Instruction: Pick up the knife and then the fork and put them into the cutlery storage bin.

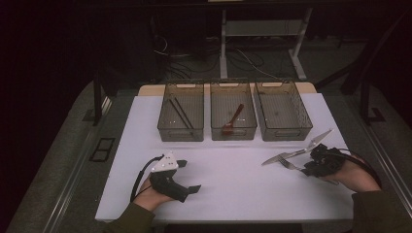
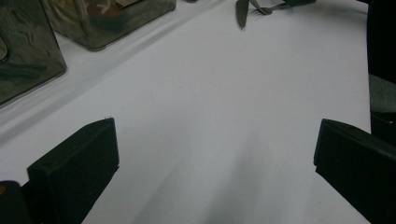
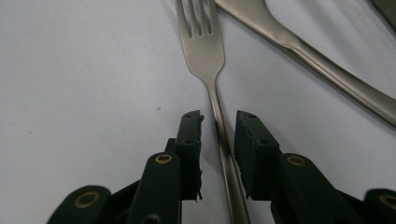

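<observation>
right gripper [image 3: 218,135] jaws sat slightly apart around the fork [image 3: 205,51] handle, no pinch; fork could've slipped or nudged the spoon [image 3: 327,65]; left gripper [image 2: 215,158] open, idle

Your left hand [image 1: 145,198] rests low at the near left, its sleeve coming in from the bottom edge. The left gripper [image 1: 187,177] it holds points toward the right, its 2 jaws spread wide with nothing between them. Your right hand [image 1: 353,175] sits at the near right, wrist angled inward. The right gripper [image 3: 218,122] points left; its 2 jaws stand slightly parted, the pads pressing on nothing.
</observation>
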`<state>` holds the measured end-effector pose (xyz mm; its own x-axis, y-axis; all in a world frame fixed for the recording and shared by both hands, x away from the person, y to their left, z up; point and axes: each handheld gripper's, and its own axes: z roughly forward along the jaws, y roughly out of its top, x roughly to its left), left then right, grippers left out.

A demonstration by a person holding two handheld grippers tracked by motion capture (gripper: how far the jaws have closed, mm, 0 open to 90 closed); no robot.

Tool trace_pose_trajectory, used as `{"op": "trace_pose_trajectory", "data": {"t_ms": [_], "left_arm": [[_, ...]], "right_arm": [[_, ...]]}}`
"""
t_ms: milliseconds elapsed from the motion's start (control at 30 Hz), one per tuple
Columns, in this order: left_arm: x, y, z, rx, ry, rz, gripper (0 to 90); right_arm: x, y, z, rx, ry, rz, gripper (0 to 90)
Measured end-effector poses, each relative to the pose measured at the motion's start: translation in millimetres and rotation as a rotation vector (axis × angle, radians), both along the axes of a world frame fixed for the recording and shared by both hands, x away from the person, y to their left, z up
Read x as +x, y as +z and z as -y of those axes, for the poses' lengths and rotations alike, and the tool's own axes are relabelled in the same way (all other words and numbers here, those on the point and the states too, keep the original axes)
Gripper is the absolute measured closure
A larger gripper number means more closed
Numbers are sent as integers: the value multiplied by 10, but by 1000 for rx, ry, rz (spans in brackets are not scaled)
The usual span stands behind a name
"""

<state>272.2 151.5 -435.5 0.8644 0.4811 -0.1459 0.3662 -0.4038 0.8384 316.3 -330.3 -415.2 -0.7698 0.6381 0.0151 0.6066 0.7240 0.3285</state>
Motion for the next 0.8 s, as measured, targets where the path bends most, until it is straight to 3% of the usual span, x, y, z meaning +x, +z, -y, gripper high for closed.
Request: {"op": "trace_pose_trajectory", "data": {"t_ms": [600, 667, 800], "left_arm": [[-9, -14, 40, 5, -18, 3, 0], [-7, -16, 37, 6, -18, 1, 0], [-6, -11, 35, 5, -18, 3, 0]], "right_arm": [[170, -53, -209, -165, 112, -75, 816], [166, -50, -218, -155, 113, -90, 824], [172, -55, -201, -153, 127, -76, 852]]}}
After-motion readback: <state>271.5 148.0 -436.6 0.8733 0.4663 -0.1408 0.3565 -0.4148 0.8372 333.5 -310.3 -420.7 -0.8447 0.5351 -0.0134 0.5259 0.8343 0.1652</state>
